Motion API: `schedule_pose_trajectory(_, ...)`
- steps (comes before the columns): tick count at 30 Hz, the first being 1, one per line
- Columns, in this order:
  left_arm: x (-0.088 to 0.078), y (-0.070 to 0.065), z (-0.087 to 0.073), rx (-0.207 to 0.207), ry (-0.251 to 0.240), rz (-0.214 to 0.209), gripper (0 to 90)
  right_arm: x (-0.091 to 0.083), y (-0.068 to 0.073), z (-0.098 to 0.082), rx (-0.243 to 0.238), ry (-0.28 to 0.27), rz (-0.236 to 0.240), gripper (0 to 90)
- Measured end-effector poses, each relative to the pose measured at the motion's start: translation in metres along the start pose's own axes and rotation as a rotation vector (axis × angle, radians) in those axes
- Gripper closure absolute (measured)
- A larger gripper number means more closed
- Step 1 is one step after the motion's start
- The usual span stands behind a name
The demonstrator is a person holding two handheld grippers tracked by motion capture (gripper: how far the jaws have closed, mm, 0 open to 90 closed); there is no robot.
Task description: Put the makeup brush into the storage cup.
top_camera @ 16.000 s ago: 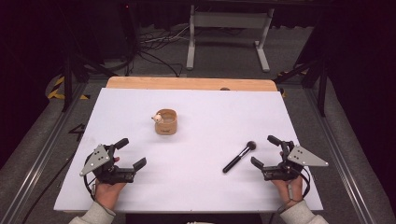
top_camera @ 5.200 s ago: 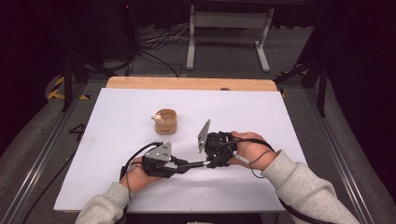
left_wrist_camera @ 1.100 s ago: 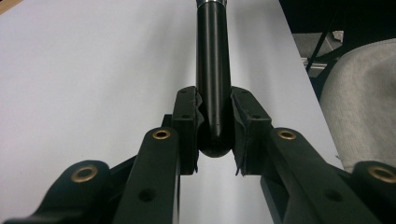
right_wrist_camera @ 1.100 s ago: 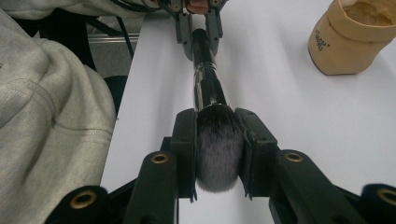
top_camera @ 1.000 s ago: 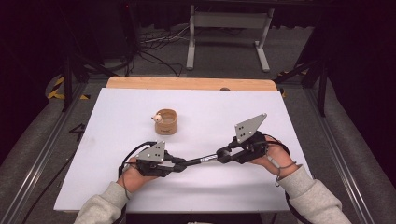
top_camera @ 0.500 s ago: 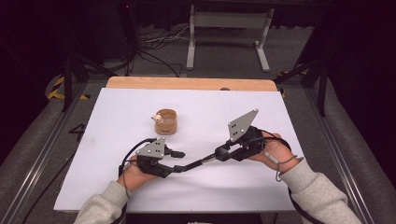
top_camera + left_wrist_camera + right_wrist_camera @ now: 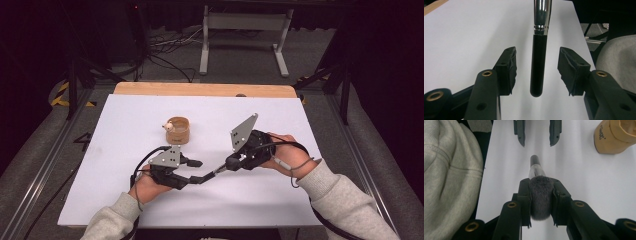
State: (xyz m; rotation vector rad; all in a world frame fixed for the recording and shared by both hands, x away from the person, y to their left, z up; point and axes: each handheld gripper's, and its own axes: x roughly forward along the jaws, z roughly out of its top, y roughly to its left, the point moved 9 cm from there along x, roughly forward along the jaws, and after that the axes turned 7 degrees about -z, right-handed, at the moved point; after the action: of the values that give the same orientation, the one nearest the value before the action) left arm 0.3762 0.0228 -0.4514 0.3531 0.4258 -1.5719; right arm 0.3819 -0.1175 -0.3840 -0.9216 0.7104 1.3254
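A makeup brush with a black handle and silver ferrule hangs over the white table. My right gripper is shut on its dark bristle head, with the handle pointing away toward my left gripper. The left gripper is open and its jaws have just been opening. The black handle lies between its pads, and there is a clear gap on both sides. In the left gripper view the two pads stand well apart around the handle end.
A small wooden cup with a pale object in it stands behind the left gripper, and also appears in the right gripper view. A grey sleeve lies to the left there. A wooden strip edges the table's far side.
The left jaws have opened off the brush handle. The right gripper has risen and drawn back slightly with the brush head still clamped. The left hand has stayed put.
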Motion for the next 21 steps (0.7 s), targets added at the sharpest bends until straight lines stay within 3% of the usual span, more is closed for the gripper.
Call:
schedule_pose_trajectory(10, 0.004, 0.0, 0.004, -0.031, -0.008, -0.017, 41.7, 0.001, -0.001, 0.01, -0.032, 0.116, 0.006, 73.0)
schedule_pose_trajectory(21, 0.008, -0.001, 0.011, -0.046, -0.022, -0.03, 37.1, 0.002, -0.003, 0.017, -0.048, 0.179, 0.008, 73.0)
